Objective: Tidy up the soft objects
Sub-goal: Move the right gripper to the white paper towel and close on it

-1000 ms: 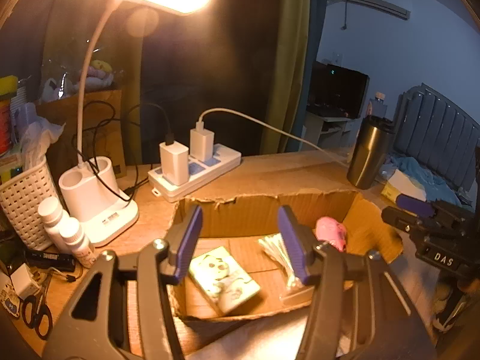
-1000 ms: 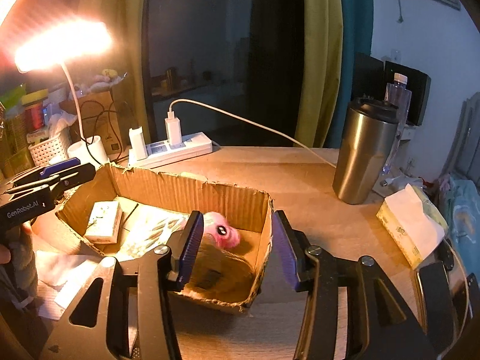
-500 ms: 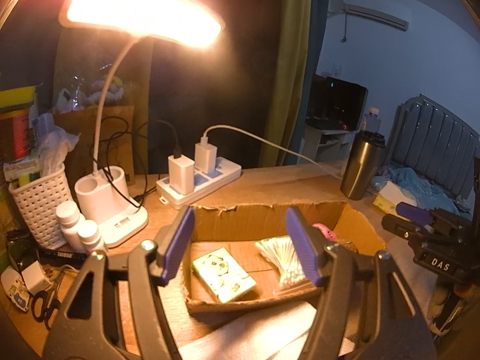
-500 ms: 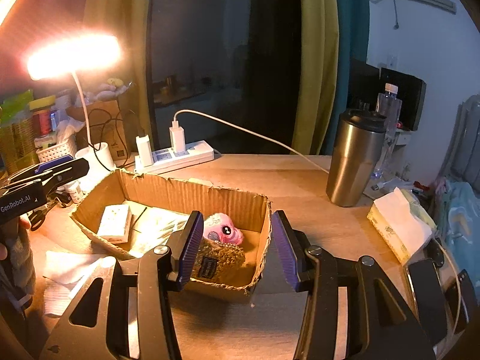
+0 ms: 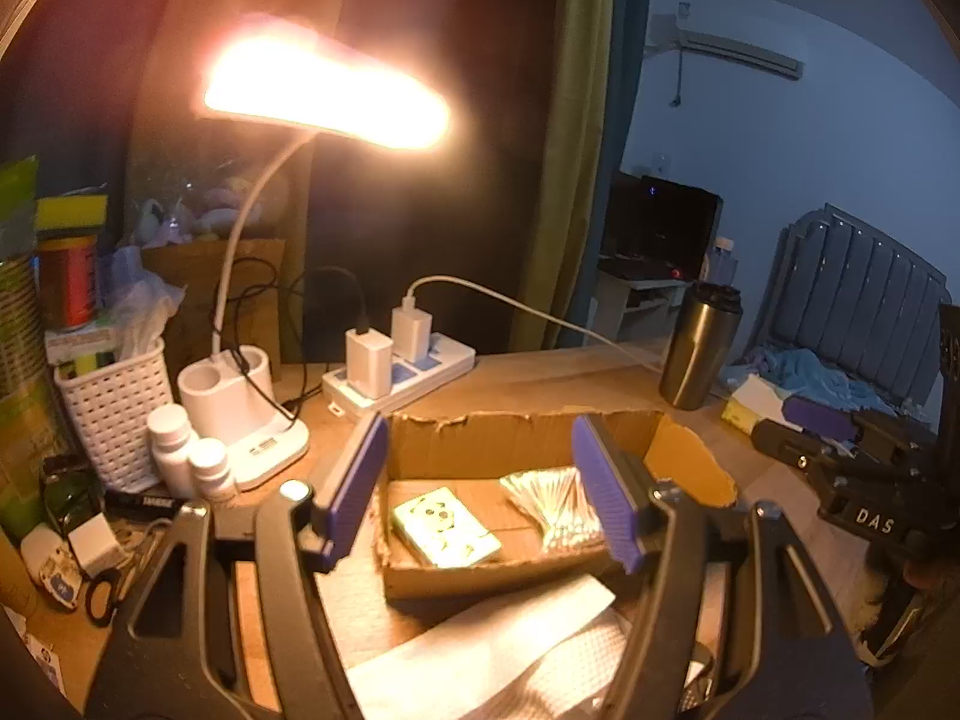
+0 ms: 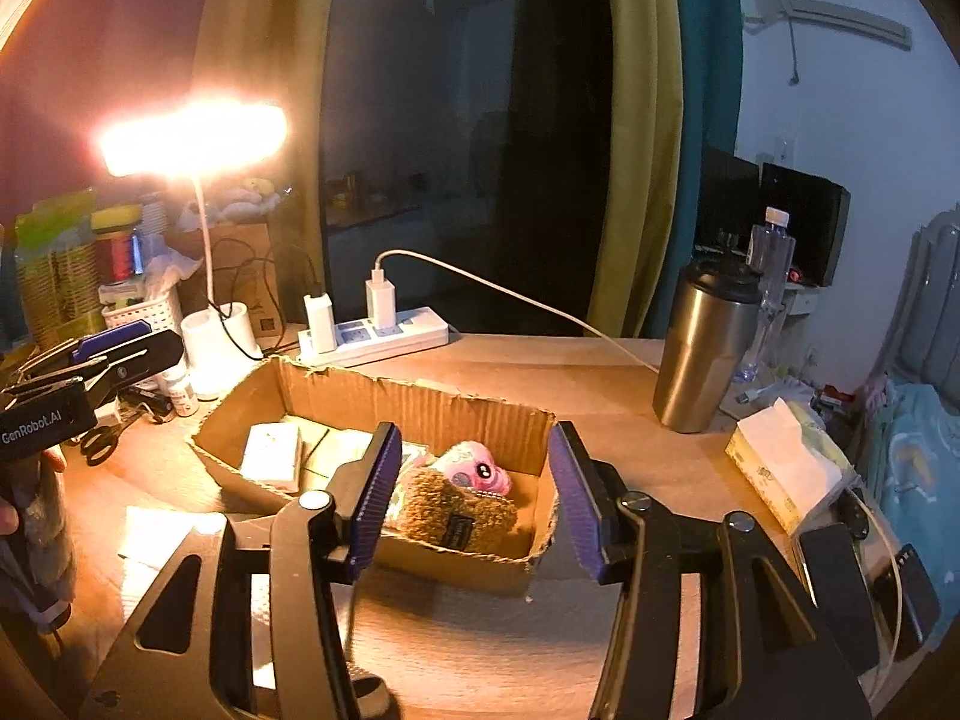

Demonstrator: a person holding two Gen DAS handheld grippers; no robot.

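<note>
"DAS" on right gripper point(image 5: 864, 480); "GenRobot.AI" (seemingly) on left gripper point(image 6: 90, 360).

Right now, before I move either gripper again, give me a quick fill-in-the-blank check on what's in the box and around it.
1. The pink plush toy and the brown fuzzy item lie inside the ____ box.
2. The steel tumbler stands ____ the box, on the desk.
3. Two white chargers are plugged into the ____.
4. Between its pads the left gripper holds ____.

Missing words: cardboard; outside; power strip; nothing

Probably bedroom: bed point(image 5: 864, 300), lamp-lit desk point(image 6: 540, 372)
</note>
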